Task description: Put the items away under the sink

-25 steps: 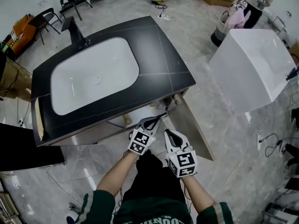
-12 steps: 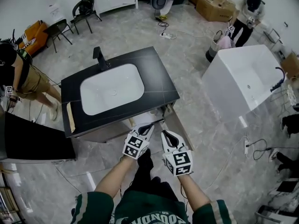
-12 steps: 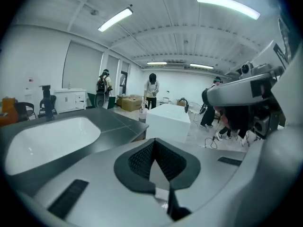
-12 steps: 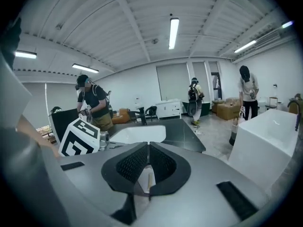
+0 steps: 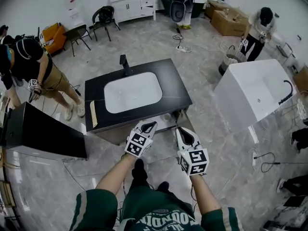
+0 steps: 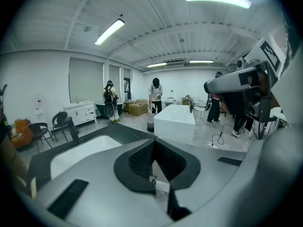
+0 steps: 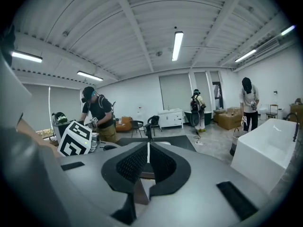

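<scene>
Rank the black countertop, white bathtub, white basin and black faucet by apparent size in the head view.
1. Black countertop and white bathtub: they look about alike, so they are left unranked.
2. White basin.
3. Black faucet, the smallest.

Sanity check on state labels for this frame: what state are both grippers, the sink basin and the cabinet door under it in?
left gripper: shut, nothing between the jaws
right gripper: shut, nothing between the jaws
sink basin: empty
cabinet door: swung open, partly hidden behind the right gripper
</scene>
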`<state>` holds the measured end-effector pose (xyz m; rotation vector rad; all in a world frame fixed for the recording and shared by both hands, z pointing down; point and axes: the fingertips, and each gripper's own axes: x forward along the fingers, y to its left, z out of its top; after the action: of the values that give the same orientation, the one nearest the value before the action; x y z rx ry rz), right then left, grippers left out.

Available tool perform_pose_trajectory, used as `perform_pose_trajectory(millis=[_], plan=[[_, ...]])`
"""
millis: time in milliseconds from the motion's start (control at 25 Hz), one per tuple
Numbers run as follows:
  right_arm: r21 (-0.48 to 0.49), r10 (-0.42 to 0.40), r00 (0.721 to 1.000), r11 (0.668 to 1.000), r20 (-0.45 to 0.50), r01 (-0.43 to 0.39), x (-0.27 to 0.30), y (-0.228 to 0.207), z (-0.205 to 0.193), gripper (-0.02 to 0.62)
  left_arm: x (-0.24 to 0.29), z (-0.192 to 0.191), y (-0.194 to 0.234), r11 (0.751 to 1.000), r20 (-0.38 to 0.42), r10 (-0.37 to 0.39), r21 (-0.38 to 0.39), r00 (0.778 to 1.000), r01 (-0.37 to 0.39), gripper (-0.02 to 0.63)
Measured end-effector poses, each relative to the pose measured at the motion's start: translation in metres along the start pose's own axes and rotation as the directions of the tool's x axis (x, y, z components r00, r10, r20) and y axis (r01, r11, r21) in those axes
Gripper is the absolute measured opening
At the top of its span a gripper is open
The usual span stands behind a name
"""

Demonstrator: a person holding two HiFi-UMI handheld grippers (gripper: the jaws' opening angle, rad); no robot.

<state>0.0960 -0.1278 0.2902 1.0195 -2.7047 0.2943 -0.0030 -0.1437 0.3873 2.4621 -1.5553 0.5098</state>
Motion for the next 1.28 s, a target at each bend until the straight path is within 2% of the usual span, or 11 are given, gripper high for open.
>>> perform_pose_trajectory(millis=[160,440,840,1000,1160,1280], plan=[[-0.025,0.019,1.0,1.0,-0.001,-0.019,0.022,0.032,0.008,0.044,-0.028,-0.006,0.035,0.999,0.02,0.033,-0.015,0.999,-0.033,0.011],[-0.029,0.1,0.995,0.995,-0.005,-0.1,0.106,0.115,0.025,0.044,-0.077,-0.019,0.123,0.997,0.04,0.077,-0.013,0.996,-0.077,0.011],[-0.061,0.224,0.973,0.972,-0.049,-0.226,0.206,0.225,0.036,0.043,-0.158,-0.072,0.252,0.973,0.017,0.203,-0.117,0.979,-0.2,0.011],[-0.068,0.247,0.966,0.965,-0.071,-0.252,0.233,0.241,0.028,0.044,-0.172,-0.108,0.293,0.951,-0.021,0.265,-0.161,0.964,-0.264,0.011],[-0.08,0.253,0.962,0.962,-0.103,-0.262,0.25,0.246,0.018,0.044,-0.178,-0.15,0.321,0.933,-0.056,0.27,-0.233,0.961,-0.276,0.012],[-0.079,0.24,0.962,0.965,-0.129,-0.252,0.261,0.254,0.018,0.044,-0.193,-0.169,0.347,0.918,-0.083,0.294,-0.251,0.952,-0.306,0.014]])
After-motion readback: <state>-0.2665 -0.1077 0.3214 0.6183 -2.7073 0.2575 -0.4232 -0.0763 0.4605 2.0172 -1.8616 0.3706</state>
